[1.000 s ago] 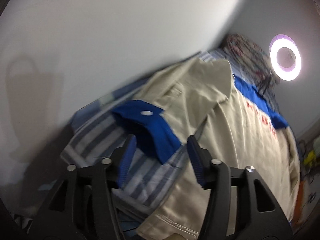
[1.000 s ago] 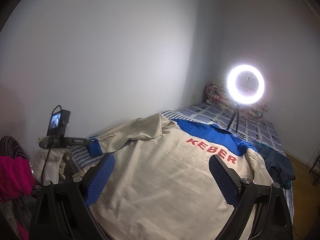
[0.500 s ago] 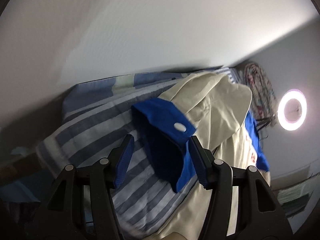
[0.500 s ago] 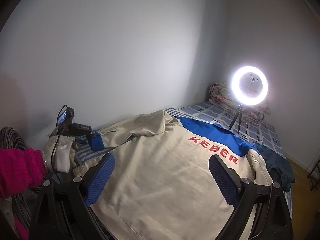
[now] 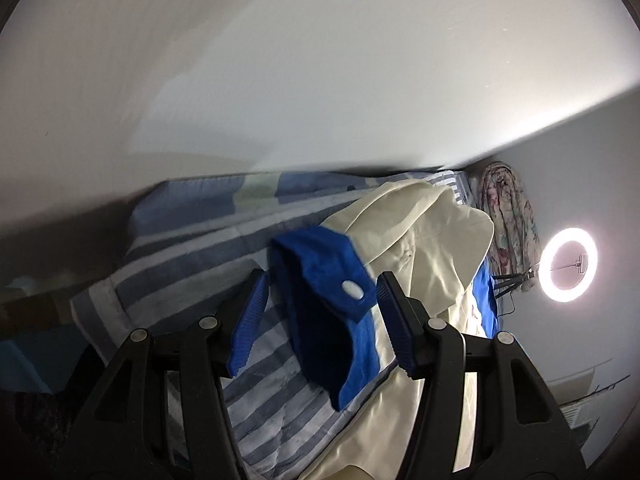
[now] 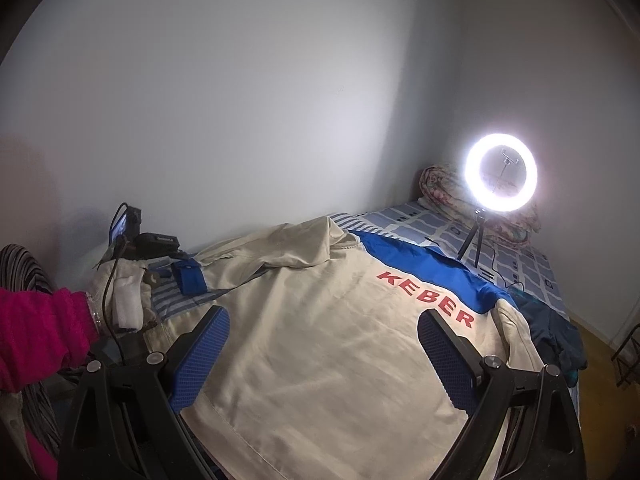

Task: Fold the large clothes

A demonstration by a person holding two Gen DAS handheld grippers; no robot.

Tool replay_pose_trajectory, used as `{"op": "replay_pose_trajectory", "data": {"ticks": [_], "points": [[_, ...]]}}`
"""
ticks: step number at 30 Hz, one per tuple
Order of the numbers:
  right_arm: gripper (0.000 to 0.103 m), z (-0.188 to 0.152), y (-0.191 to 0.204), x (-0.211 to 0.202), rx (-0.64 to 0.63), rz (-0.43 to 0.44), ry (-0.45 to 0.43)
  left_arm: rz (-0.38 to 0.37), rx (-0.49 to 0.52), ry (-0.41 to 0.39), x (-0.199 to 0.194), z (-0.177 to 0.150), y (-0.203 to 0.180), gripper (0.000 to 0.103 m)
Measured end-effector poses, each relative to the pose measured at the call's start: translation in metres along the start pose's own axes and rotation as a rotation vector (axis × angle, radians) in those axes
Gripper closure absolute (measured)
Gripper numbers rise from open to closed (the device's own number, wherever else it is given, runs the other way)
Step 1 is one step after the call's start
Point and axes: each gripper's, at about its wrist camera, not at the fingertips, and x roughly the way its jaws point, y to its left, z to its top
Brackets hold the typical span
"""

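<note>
A large cream jacket (image 6: 340,340) with a blue yoke and red letters lies back-up on the bed. Its left sleeve ends in a blue cuff (image 5: 324,300) with a white snap; the cuff also shows in the right wrist view (image 6: 190,276). My left gripper (image 5: 320,320) is open, its blue pads on either side of the cuff, not closed on it. My right gripper (image 6: 324,356) is open and empty, above the jacket's lower back. In the right wrist view the left gripper shows only as the hand and camera unit at far left.
A striped blue and white sheet (image 5: 180,280) covers the bed. A lit ring light (image 6: 502,178) on a tripod stands at the far end by a floral bundle (image 6: 440,188). A dark garment (image 6: 556,332) lies at the right edge. White walls run behind.
My left gripper has moved in and turned toward the blue cuff, which now sits between its pads. The right gripper has barely moved.
</note>
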Motion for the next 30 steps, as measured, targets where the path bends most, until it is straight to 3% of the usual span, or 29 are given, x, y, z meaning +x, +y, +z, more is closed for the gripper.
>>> {"op": "replay_pose_trajectory", "data": {"ticks": [5,6,10,14,19,24,27,30], "points": [[0.007,-0.002,0.005,0.000,-0.028,0.000,0.003,0.049,0.012,0.016,0.017,0.002,-0.006,0.046],[0.007,-0.003,0.005,0.001,-0.026,0.003,0.007,0.062,0.019,0.009,0.019,0.002,-0.010,0.053],[0.007,-0.007,-0.001,0.010,0.005,0.022,0.063,0.150,0.141,-0.007,0.027,0.003,-0.028,0.099],[0.013,-0.014,-0.014,0.026,0.070,0.054,0.145,0.167,0.314,-0.078,0.010,-0.006,-0.061,0.102],[0.033,-0.023,-0.042,0.045,0.225,0.130,0.237,0.133,0.587,-0.178,-0.032,-0.024,-0.121,0.103],[0.048,-0.029,-0.066,0.071,0.354,0.185,0.318,0.023,0.774,-0.260,-0.091,-0.017,-0.176,0.103],[0.063,-0.024,-0.078,0.103,0.386,0.235,0.366,-0.003,0.910,-0.346,-0.122,-0.010,-0.204,0.103],[0.067,-0.019,-0.090,0.144,0.457,0.266,0.399,-0.007,0.984,-0.420,-0.147,-0.001,-0.214,0.103]]}}
